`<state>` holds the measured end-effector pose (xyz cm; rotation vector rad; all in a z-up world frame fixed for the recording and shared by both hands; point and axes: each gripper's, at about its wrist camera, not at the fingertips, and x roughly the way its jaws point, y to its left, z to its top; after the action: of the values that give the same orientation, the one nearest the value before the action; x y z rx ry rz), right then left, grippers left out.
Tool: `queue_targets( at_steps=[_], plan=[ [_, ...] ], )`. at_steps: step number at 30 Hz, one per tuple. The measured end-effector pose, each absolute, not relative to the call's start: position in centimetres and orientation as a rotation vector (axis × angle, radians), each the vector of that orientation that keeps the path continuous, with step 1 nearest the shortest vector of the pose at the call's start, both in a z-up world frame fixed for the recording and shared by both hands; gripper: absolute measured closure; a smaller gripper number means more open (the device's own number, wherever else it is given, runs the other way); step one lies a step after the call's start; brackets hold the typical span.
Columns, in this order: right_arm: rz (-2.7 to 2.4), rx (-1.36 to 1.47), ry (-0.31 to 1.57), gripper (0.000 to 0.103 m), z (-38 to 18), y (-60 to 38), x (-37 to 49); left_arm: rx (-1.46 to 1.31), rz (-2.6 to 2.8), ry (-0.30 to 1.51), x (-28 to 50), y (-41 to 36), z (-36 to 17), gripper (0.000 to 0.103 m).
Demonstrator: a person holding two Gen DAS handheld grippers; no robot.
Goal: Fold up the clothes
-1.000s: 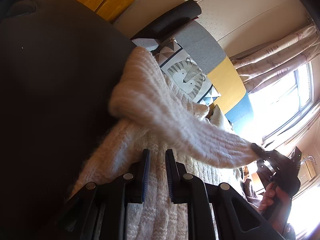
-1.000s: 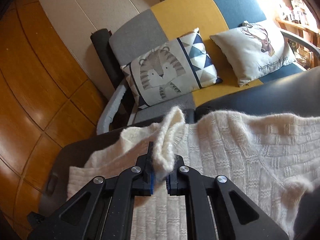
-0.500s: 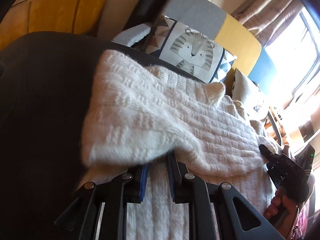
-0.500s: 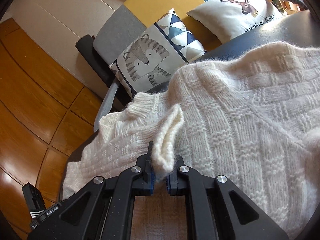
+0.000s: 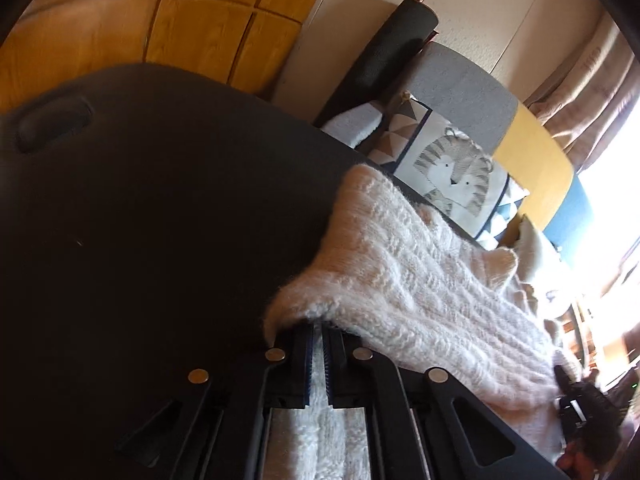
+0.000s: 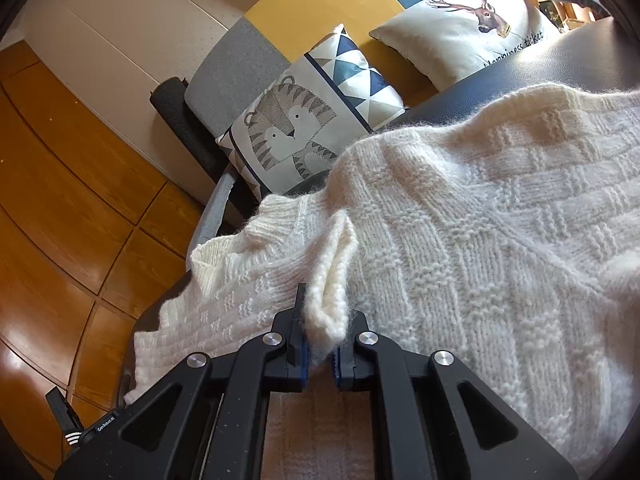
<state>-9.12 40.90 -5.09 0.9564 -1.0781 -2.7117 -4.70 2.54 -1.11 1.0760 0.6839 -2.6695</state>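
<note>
Sweater (image 6: 480,240) on dark table (image 5: 160,220), right gripper (image 6: 318,354) fingers pinching its cuff, left gripper (image 5: 316,354) fingers narrow around knit

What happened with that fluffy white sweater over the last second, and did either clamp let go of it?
The sweater came down: a second ago part of it hung lifted between the two grippers; now it lies spread on the dark surface, folded over itself. Neither let go. The right gripper stays shut on a knit edge, and the left gripper still has knit between its fingers.

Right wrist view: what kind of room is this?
Probably a home living room: a patchwork sofa with a tiger cushion and a deer cushion, wood-tile floor, and curtains by a bright window.
</note>
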Motion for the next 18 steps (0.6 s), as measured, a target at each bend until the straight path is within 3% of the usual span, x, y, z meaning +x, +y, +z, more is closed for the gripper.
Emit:
queue_targets(
  at_steps=[3, 10, 15, 18],
  plan=[
    [-2.710, 0.960, -1.073, 0.095, -5.1, 40.9, -9.2, 1.029, -2.638, 0.592, -4.0, 2.8, -0.6, 0.098],
    [-2.683, 0.959, -1.069, 0.095, -5.3, 40.9, -9.7, 1.098, -2.630, 0.858, -3.2, 0.4, -2.1, 0.098],
    [-2.645, 0.936, -1.064, 0.094, -5.4, 40.8, -9.9, 1.038, -2.679, 0.948, -1.5, 1.4, -1.0, 0.097],
    [-2.628, 0.922, -1.039, 0.083, -5.3, 40.4, -9.9, 0.998, -2.706, 0.999, -0.4, 2.1, -0.3, 0.087]
  ],
)
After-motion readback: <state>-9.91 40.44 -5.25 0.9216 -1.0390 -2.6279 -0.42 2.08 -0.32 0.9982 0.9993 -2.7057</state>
